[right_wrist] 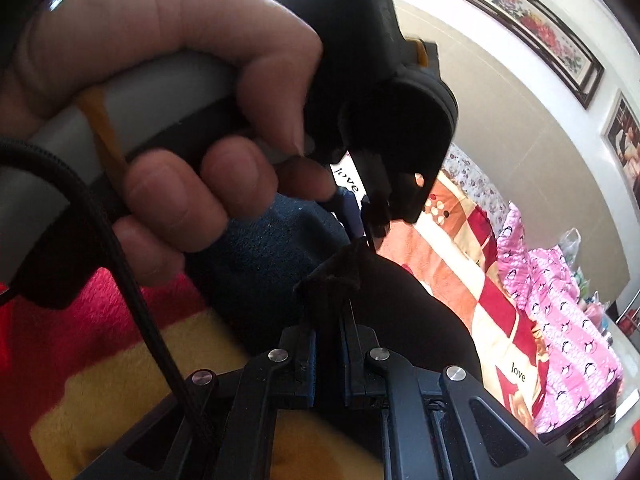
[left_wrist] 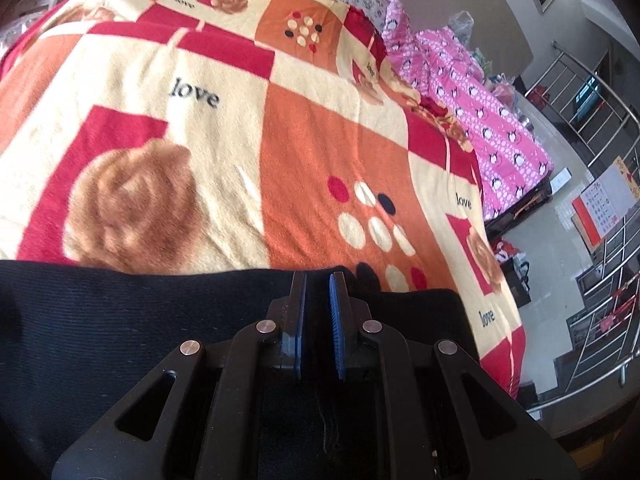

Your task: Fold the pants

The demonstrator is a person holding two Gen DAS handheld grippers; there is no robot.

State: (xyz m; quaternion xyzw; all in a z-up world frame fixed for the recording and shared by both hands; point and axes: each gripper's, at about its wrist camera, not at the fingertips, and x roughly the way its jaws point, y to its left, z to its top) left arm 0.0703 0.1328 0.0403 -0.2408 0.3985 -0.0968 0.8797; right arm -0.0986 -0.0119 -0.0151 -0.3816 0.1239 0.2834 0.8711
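Left wrist view first: dark ribbed pants (left_wrist: 120,320) are seen spread to the left of the left gripper (left_wrist: 318,280) and running beneath it, laid over a patterned blanket (left_wrist: 224,140) printed with roses, dots and the word "love". The blue-padded jaws are drawn nearly together, and black fabric is seen between them, so the left gripper is clamped on a thin layer of the pants. Ahead of the fingertips the blanket is stretched out; further to the right of the tool a pink penguin-print cloth (left_wrist: 492,120) is draped along the bed edge, and beyond that a steel railing (left_wrist: 600,280) is visible.

Right wrist view next: to the upper left of the right gripper (right_wrist: 330,320) a hand (right_wrist: 160,80) is wrapped around the grey handle of the other device, with a black cable (right_wrist: 132,300) trailing down. Straight ahead, a bunched tuft of the dark pants (right_wrist: 340,276) is pinched between the nearly closed jaws, and the cloth is seen rising from the fingertips toward the left gripper (right_wrist: 372,228) above it. To the right of the tool the blanket (right_wrist: 452,248) and the pink penguin-print cloth (right_wrist: 560,312) are laid out, with framed pictures (right_wrist: 528,28) hung on the wall.
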